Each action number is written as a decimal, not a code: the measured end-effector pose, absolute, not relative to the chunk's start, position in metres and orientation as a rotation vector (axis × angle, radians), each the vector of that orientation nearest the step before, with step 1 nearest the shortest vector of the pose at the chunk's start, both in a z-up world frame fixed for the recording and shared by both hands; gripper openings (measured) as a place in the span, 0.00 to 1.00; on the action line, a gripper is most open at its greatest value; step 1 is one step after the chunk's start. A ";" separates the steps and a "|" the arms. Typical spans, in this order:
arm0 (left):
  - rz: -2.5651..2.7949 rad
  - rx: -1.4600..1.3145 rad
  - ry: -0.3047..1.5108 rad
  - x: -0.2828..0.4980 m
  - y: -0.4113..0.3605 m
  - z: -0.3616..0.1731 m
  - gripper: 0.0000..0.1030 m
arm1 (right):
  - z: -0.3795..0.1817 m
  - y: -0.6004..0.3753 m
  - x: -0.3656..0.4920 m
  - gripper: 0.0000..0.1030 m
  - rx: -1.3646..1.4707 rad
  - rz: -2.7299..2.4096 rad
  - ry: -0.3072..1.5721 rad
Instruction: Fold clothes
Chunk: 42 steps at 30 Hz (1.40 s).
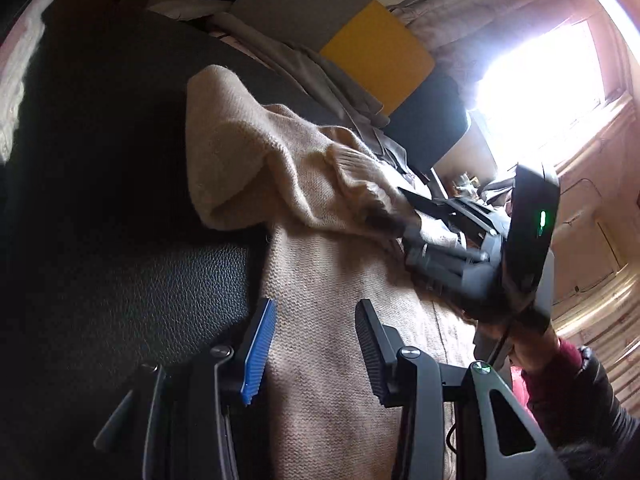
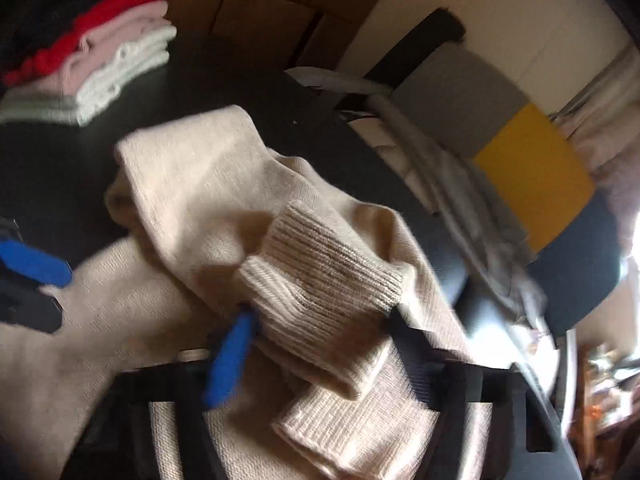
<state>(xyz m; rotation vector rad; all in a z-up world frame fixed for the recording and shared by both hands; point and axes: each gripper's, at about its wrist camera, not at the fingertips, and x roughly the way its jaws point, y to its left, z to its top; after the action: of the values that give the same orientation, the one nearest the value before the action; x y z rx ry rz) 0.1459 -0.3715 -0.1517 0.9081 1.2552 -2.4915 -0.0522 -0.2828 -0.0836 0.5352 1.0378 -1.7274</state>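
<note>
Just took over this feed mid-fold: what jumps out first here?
A beige knitted sweater sprawls across the black table, its ribbed cuff folded over between the right claw's fingers. A stack of folded red, pink and white knitwear sits at the table's far left. A yellow panel glows behind.

The right gripper (image 2: 320, 332) holds the ribbed cuff (image 2: 320, 280) of a beige knitted sweater (image 2: 192, 184); beyond the sweater, a stack of folded knitwear (image 2: 100, 64)
</note>
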 end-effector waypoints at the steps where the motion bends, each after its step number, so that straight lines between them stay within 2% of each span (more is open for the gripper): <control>1: -2.491 0.906 1.257 0.146 -0.371 -0.152 0.40 | -0.081 -0.285 -0.058 0.16 0.569 -1.718 1.014; 7: -2.511 0.897 1.273 0.139 -0.370 -0.147 0.42 | -0.038 -0.282 -0.089 0.15 0.717 -1.740 0.683; 11: -2.580 0.932 1.222 0.106 -0.361 -0.137 0.43 | -0.006 -0.284 -0.105 0.15 0.764 -1.753 0.532; 18: -2.669 0.946 1.118 0.042 -0.349 -0.120 0.44 | 0.097 -0.257 -0.127 0.14 0.658 -1.800 0.219; 23: -2.588 0.901 1.117 0.027 -0.375 -0.117 0.45 | 0.129 -0.207 -0.143 0.14 0.590 -1.876 0.103; 28: -2.547 0.902 1.107 0.049 -0.387 -0.126 0.45 | 0.091 -0.128 -0.183 0.14 0.714 -1.983 -0.045; 37: -2.540 0.947 1.138 0.082 -0.372 -0.141 0.46 | -0.068 -0.032 -0.220 0.15 1.124 -2.035 -0.329; 39: -2.543 0.934 1.184 0.082 -0.372 -0.143 0.47 | -0.088 -0.011 -0.222 0.19 1.157 -2.031 -0.419; 41: -2.543 0.907 1.248 0.084 -0.373 -0.144 0.48 | -0.100 0.007 -0.222 0.30 1.163 -2.023 -0.498; 42: -2.542 0.891 1.288 0.085 -0.374 -0.144 0.49 | -0.102 0.014 -0.221 0.50 1.159 -2.023 -0.522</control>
<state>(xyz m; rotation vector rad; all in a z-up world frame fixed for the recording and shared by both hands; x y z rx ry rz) 0.0847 -0.3736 -0.1441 0.8910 1.2879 -2.5418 -0.2214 0.0138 -0.1019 1.1588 -0.5216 -2.0227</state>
